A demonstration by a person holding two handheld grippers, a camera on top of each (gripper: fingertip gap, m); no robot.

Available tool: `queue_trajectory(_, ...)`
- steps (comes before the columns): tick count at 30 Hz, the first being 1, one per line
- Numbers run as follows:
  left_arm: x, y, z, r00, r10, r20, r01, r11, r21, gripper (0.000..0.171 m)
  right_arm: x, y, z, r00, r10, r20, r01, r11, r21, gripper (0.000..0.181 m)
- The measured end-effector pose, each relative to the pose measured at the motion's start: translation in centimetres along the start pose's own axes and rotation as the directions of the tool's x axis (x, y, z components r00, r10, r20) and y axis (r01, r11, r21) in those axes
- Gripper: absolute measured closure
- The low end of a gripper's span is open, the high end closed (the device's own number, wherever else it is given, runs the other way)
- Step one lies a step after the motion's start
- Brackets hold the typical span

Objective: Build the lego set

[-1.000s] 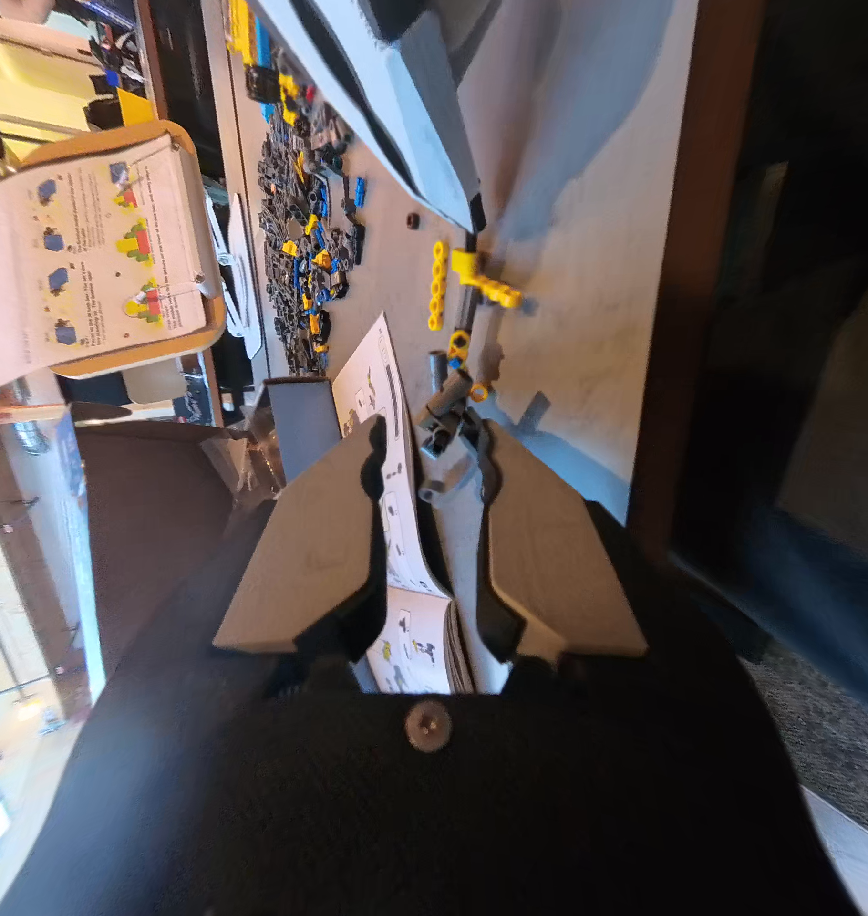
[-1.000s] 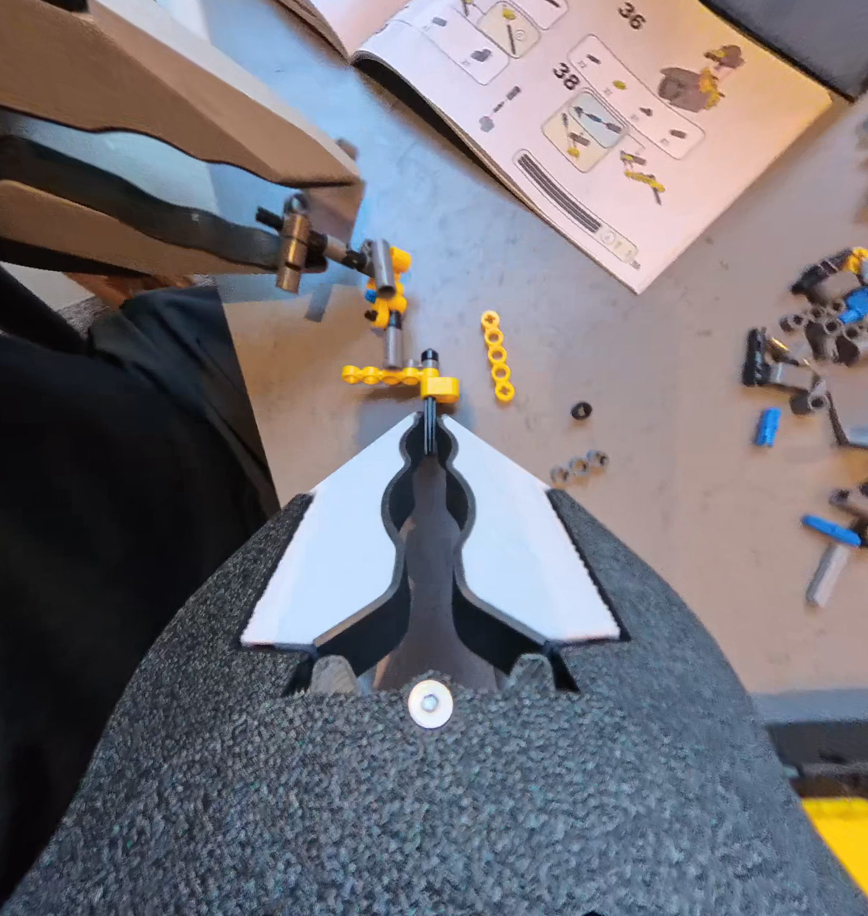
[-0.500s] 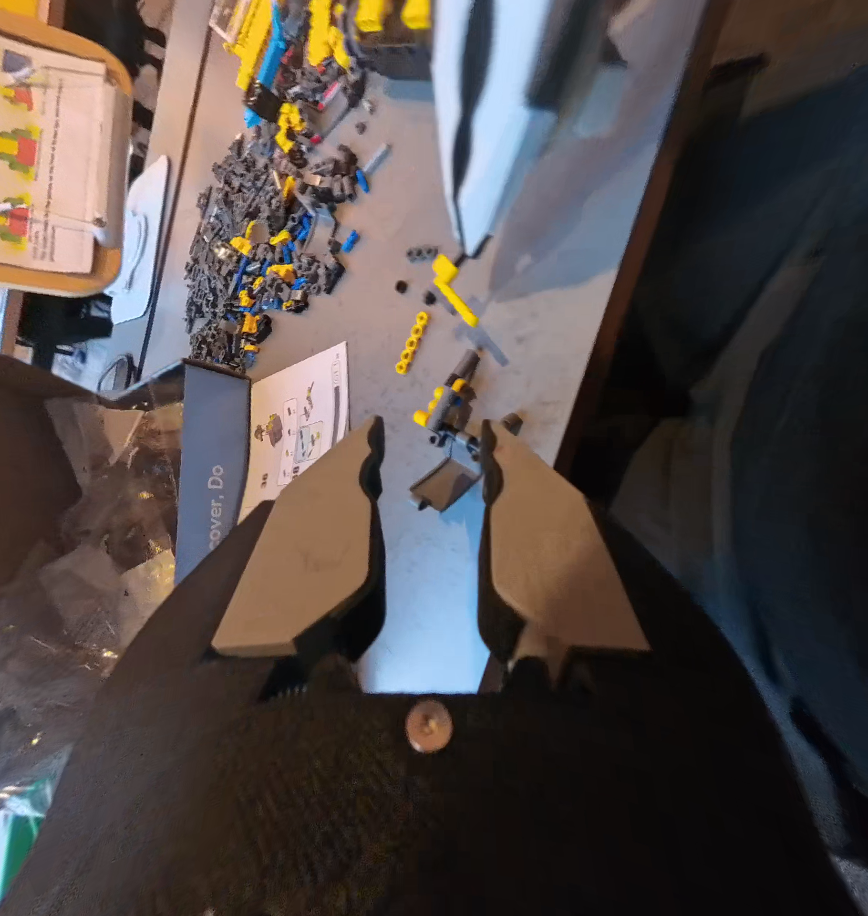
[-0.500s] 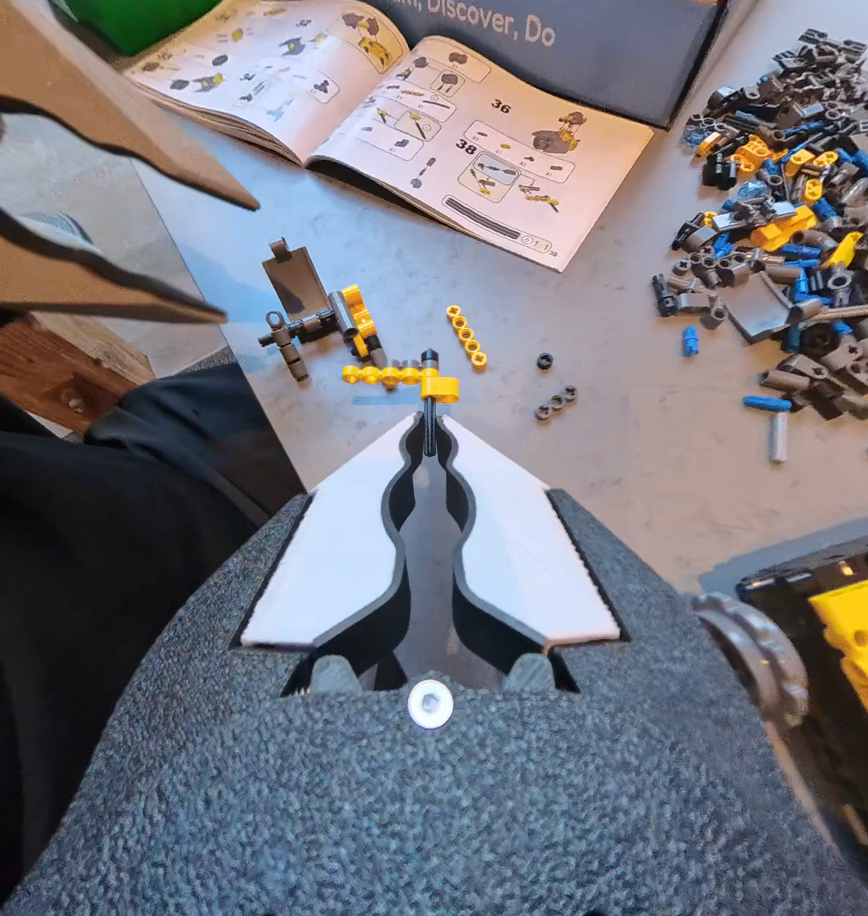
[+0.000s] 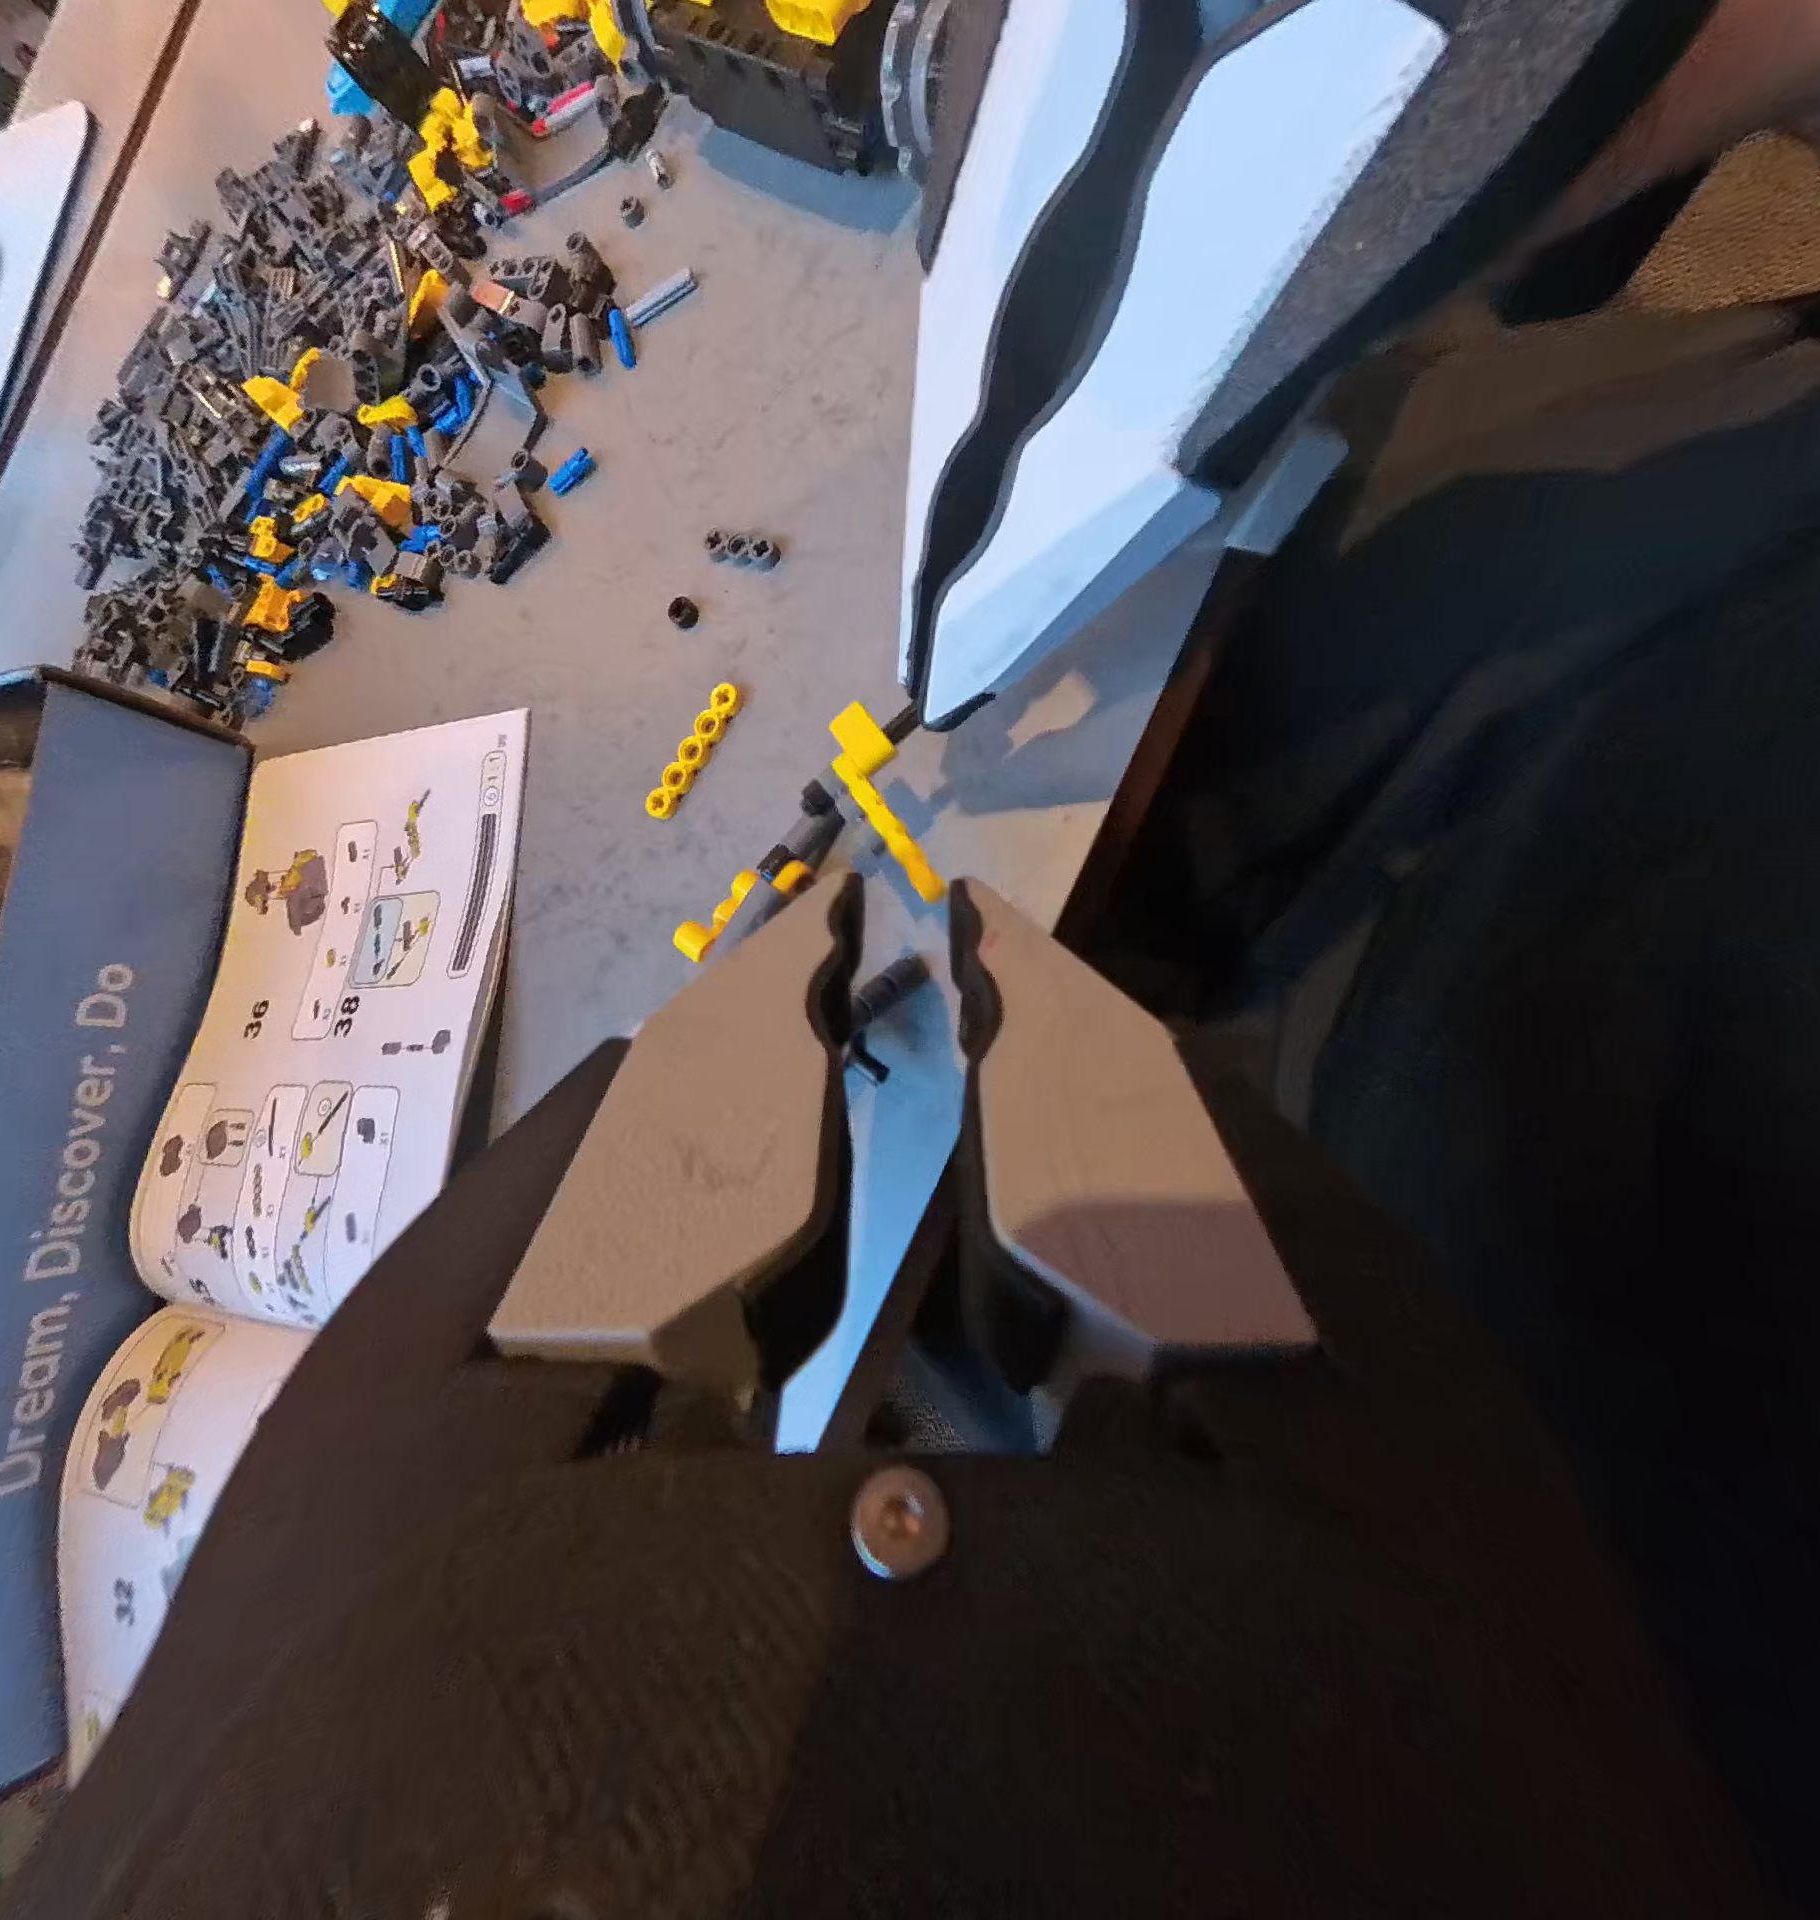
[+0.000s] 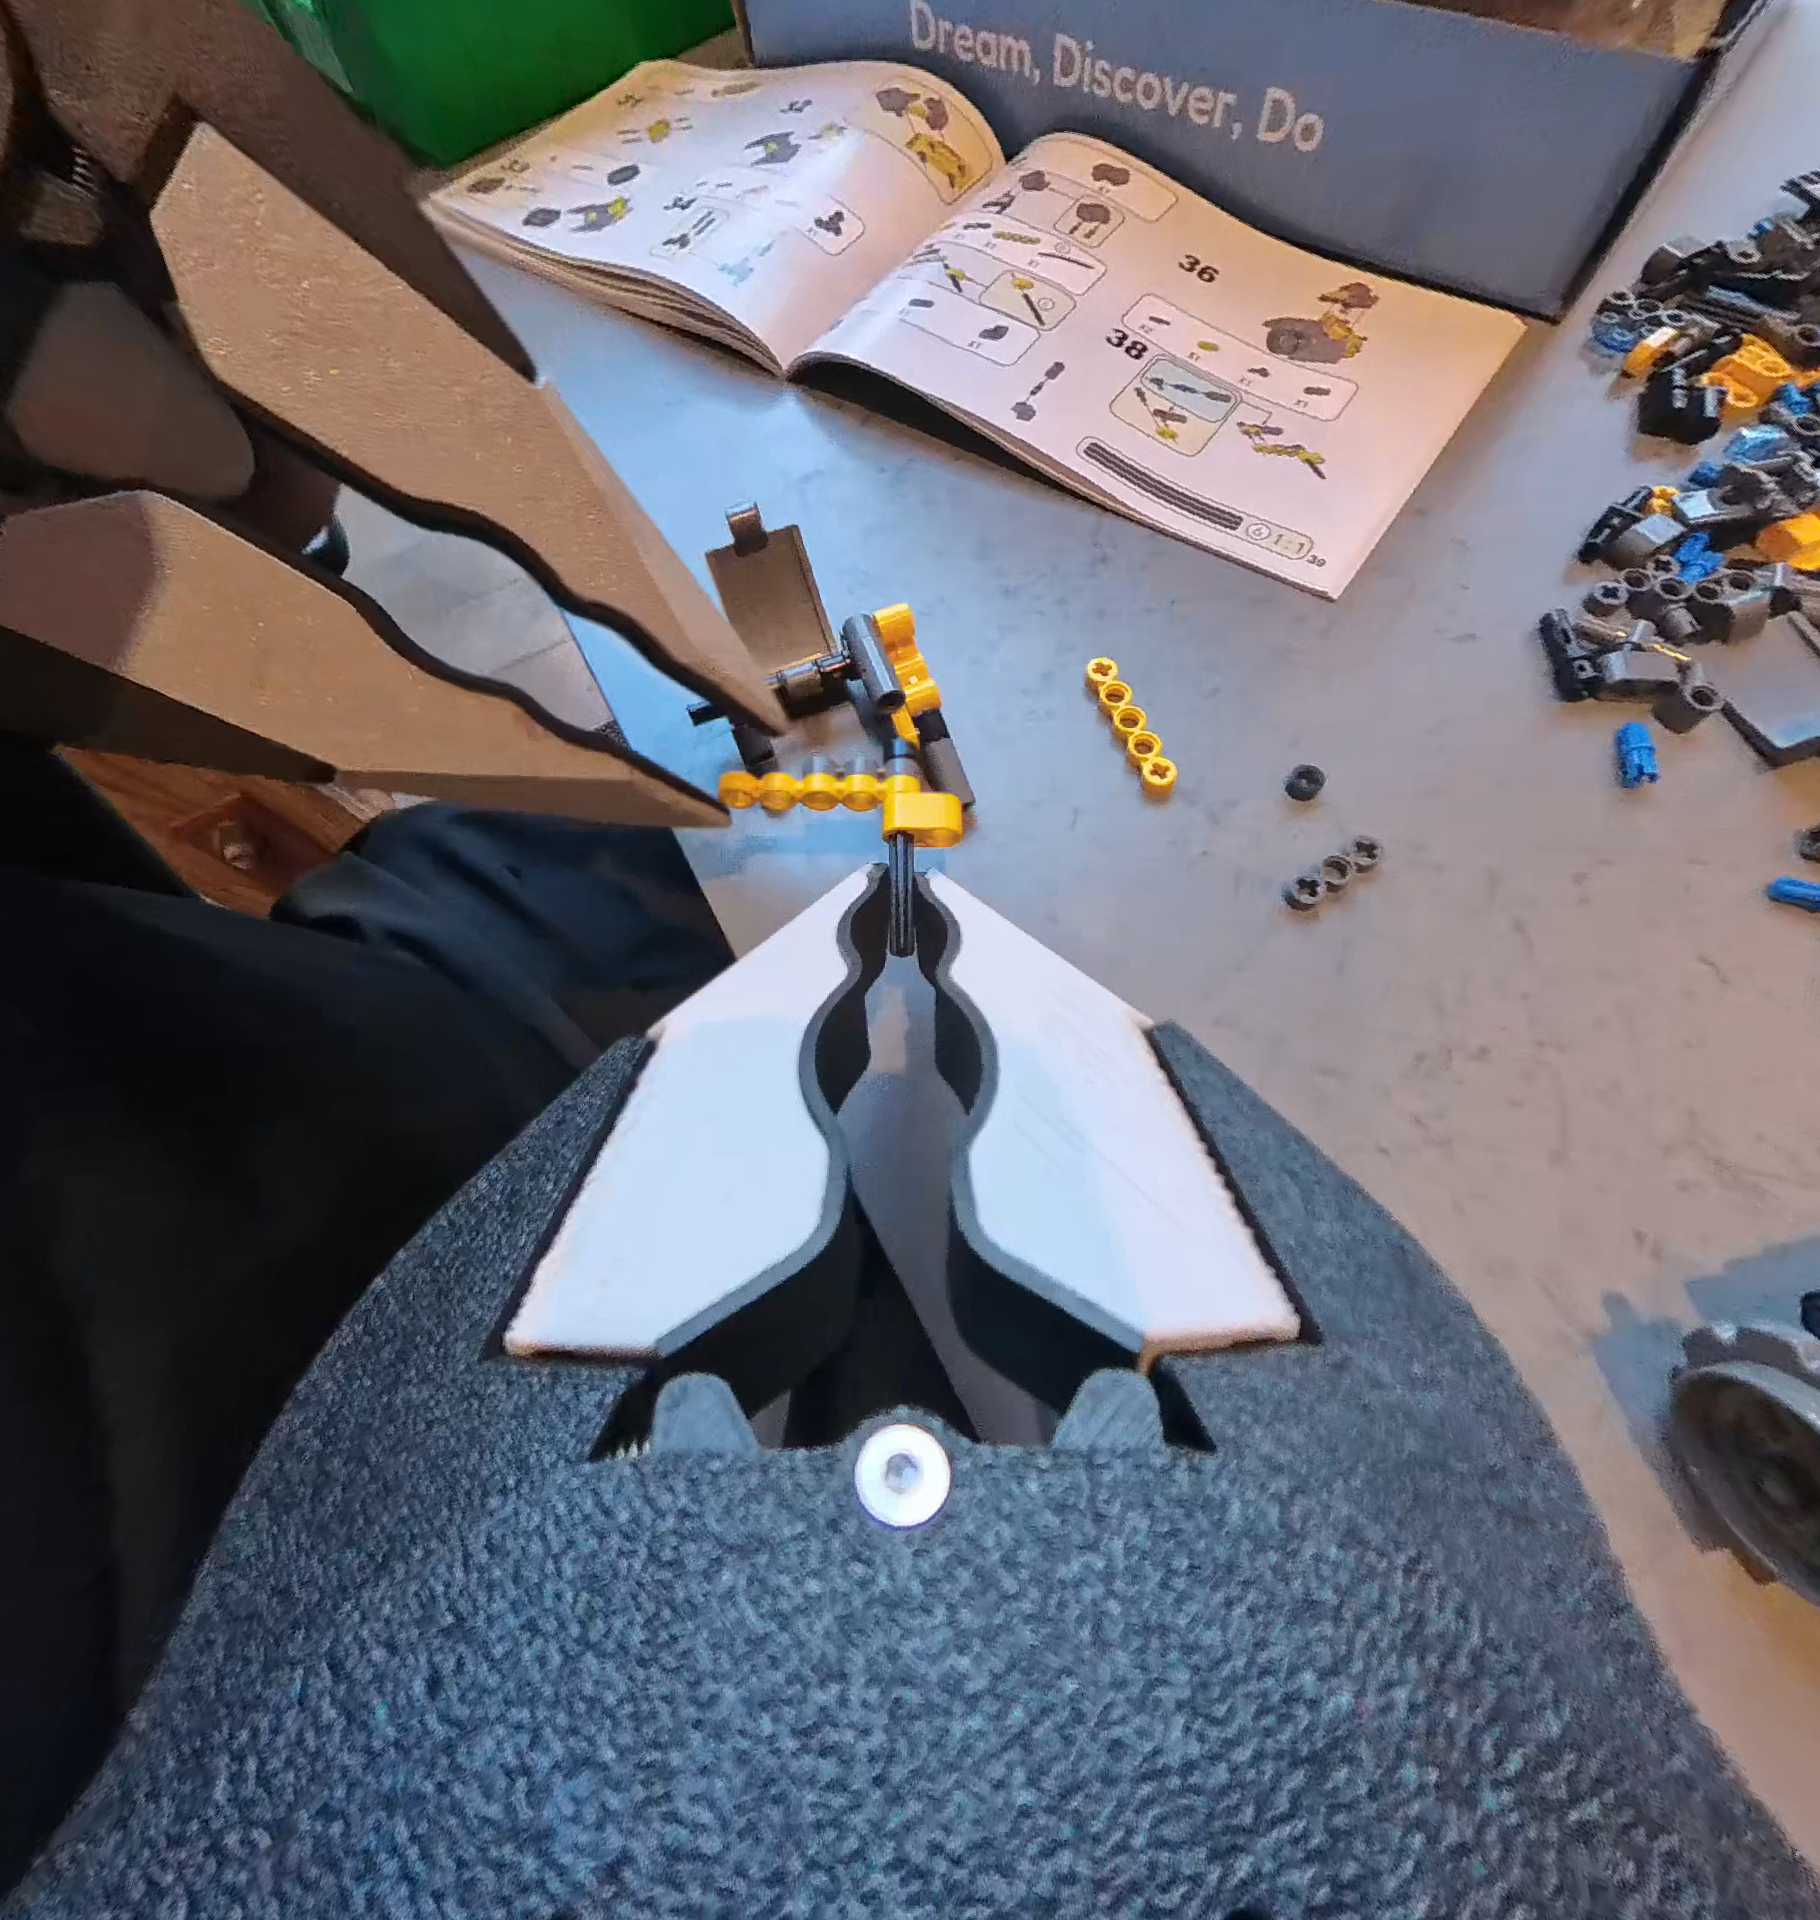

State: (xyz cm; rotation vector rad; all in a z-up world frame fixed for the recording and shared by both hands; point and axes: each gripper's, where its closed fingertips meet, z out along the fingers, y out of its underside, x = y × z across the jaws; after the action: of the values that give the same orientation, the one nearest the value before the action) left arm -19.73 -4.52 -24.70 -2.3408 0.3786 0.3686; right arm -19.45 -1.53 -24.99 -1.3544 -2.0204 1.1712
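My right gripper, with white fingers, is shut on a short black axle that carries a yellow L-shaped beam, held just above the grey table. It also shows in the left wrist view with the beam. My left gripper, with tan fingers, is open with a narrow gap. Its tips straddle the dark pin end of a small grey-and-yellow assembly lying on the table. In the right wrist view the left gripper almost touches the yellow beam's end.
A loose yellow five-hole beam, a black ring and a grey connector lie to the right. Beyond are an open instruction booklet, a dark blue box, a pile of parts and a wheeled model. The table edge is close. Left and right tips are no more than a few centimetres apart.
My left gripper let go of the grey-and-yellow assembly, drew back, then returned to it with narrower jaws. My right gripper kept hold of the axle with the yellow beam.
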Motion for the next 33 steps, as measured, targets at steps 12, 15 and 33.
queue_trajectory(12, -0.4, 1.0, -1.4, 0.996, -0.040, 0.077, 0.033, 0.996, 0.088, 0.162, 0.8, -0.1, 0.0, 1.000, -0.015, 0.007, 0.016, 1.000, -0.012, 0.177)
queue_trajectory(15, -1.2, 1.4, -2.1, 0.993, -0.074, 0.095, 0.062, 0.990, 0.128, 0.162, 1.1, 0.1, 0.2, 1.000, -0.010, 0.010, 0.011, 1.000, -0.021, 0.177)
queue_trajectory(33, -2.7, 3.2, -2.1, 0.993, -0.120, 0.012, 0.116, 0.976, 0.184, 0.148, 2.2, -0.3, 0.6, 0.999, 0.014, 0.038, -0.013, 0.999, -0.035, 0.177)
